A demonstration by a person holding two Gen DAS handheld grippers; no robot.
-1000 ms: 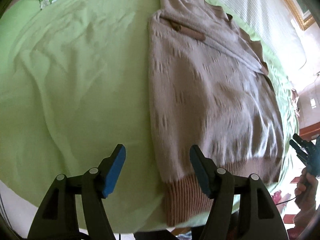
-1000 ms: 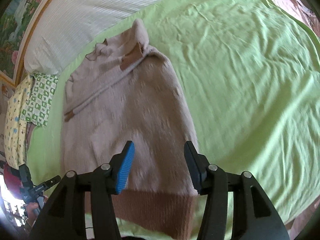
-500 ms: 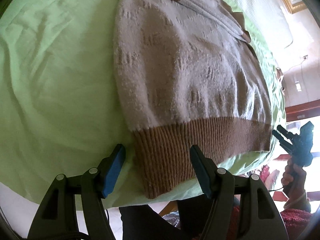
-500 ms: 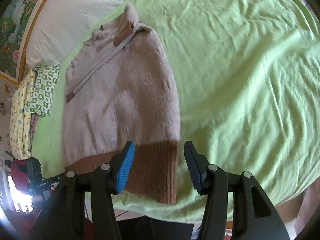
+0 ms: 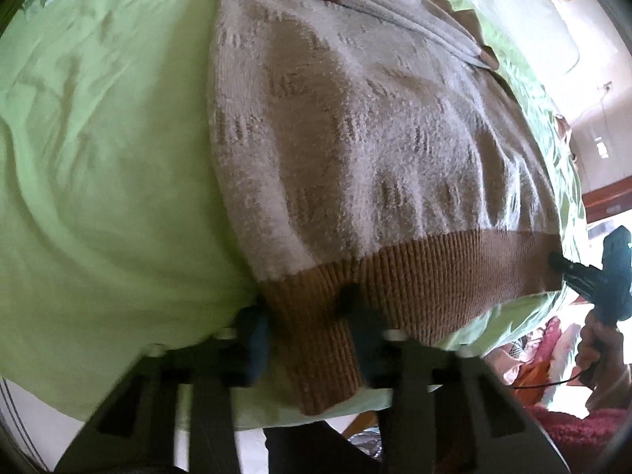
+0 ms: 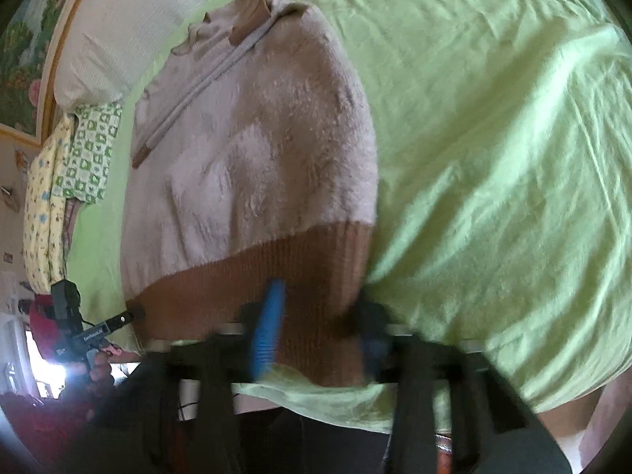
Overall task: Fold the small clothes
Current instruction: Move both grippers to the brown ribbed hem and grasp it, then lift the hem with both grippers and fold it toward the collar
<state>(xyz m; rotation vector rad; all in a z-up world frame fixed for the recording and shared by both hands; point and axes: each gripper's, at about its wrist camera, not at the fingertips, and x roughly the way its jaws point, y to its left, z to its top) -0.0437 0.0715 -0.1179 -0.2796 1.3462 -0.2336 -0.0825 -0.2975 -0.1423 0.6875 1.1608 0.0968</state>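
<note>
A beige knitted sweater (image 5: 375, 130) with a brown ribbed hem (image 5: 434, 272) lies flat on the green bedsheet (image 5: 98, 158), sleeves folded in, hem toward me. My left gripper (image 5: 304, 316) is open, its fingers on either side of the hem's left corner. In the right wrist view the sweater (image 6: 252, 150) fills the middle. My right gripper (image 6: 320, 316) is open, its fingers straddling the hem's right corner (image 6: 328, 260). Each gripper shows small in the other's view, at the opposite hem corner.
The bed's near edge runs just under both grippers. A white pillow (image 6: 130, 27) and patterned cloths (image 6: 79, 150) lie at the bed's head. The green sheet (image 6: 493, 138) stretches wide to the right of the sweater.
Both grippers have moved down and in toward the hem, from above the sweater's body to its two bottom corners. The fingers now sit around the ribbed band.
</note>
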